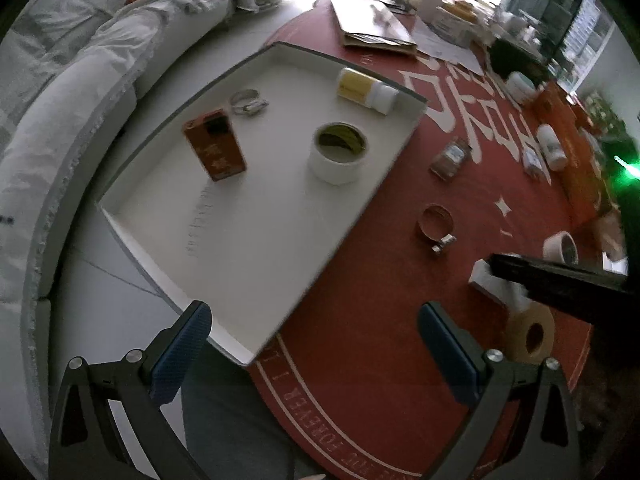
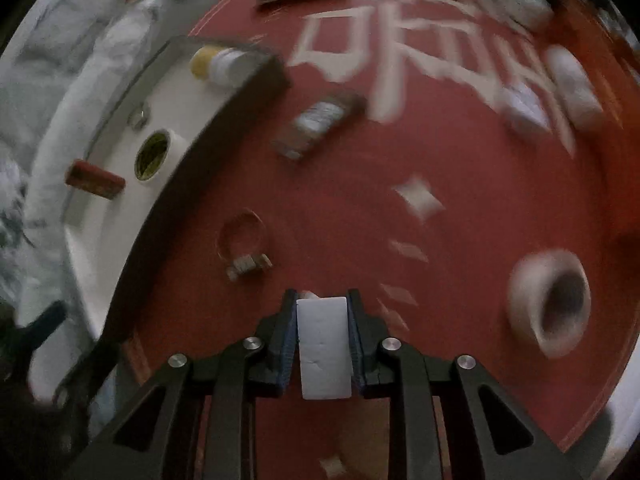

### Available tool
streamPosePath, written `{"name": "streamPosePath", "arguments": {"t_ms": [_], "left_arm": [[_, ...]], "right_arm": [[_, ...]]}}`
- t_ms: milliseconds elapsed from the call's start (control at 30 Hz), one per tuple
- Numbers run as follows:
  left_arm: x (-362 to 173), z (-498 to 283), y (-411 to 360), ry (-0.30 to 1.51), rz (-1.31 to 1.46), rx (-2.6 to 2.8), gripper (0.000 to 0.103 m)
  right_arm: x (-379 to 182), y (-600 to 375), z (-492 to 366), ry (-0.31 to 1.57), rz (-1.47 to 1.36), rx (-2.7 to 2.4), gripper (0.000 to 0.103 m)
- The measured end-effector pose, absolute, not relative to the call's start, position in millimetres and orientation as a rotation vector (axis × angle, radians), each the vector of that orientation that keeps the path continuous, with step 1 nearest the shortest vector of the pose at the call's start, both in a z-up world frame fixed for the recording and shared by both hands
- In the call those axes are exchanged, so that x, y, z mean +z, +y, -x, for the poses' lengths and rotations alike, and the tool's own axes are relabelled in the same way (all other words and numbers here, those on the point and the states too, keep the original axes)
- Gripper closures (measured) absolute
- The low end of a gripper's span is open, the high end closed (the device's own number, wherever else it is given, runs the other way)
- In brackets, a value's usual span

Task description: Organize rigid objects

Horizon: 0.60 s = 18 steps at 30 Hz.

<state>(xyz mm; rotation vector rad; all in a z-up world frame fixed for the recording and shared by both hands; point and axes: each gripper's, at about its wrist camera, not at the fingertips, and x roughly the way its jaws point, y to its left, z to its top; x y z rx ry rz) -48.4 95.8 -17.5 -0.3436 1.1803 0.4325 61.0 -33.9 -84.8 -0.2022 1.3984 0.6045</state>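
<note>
Clamped between the blue pads of the right gripper point(image 2: 322, 312) is a white rectangular block point(image 2: 323, 346), held above the red round table point(image 2: 460, 208); only the right wrist view shows this pinch clearly, while the left wrist view catches the same block point(image 1: 494, 280) only as a white corner under a dark finger at the right edge. The left gripper point(image 1: 314, 320) stands spread wide with nothing between its fingers, hovering over the near corner of the white tray point(image 1: 256, 216). That view lays the tray's contents out sharply: an orange-brown box point(image 1: 214, 150), a white tape roll point(image 1: 339, 152) standing on its flat side, a metal hose clamp point(image 1: 248, 103) near the far wall, and a bottle with a yellow label point(image 1: 366, 88) lying against the far rim. On the table beside the tray lie a second hose clamp point(image 1: 437, 227), a small brown packet point(image 1: 451, 158), a beige tape roll point(image 1: 530, 333) and another white roll point(image 1: 561, 246). The right wrist view is smeared by motion blur, so the loose clamp point(image 2: 242, 246) and the packet point(image 2: 316, 124) show only roughly, and the tray's dark outer wall point(image 2: 192, 176) appears there alone.
</note>
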Motion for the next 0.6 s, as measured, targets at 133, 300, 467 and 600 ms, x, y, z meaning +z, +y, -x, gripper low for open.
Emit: {"name": "streamPosePath", "arguments": {"t_ms": [133,300,467,600], "left_arm": [[-13.5,36.6,73.2,1.189,0.304,0.363,0.000],[-16.6,18.4,33.3,1.218,0.243,0.266,0.000],[-32.1,-11.3,3.8,1.263,0.252,0.261,0.000],[-48.3,-32.7,-0.5,1.285,0.319,0.345,0.000]], "right_arm": [[-73.9,-89.2,-53.3,1.383,0.115,0.531,0.078],[-72.0,-138.0,-48.7,1.363,0.072,0.389,0.078],[-74.2,-151.6,-66.6,1.393,0.049,0.359,0.075],[-74.7,-173.7,-64.3,1.354,-0.016,0.312,0.018]]}}
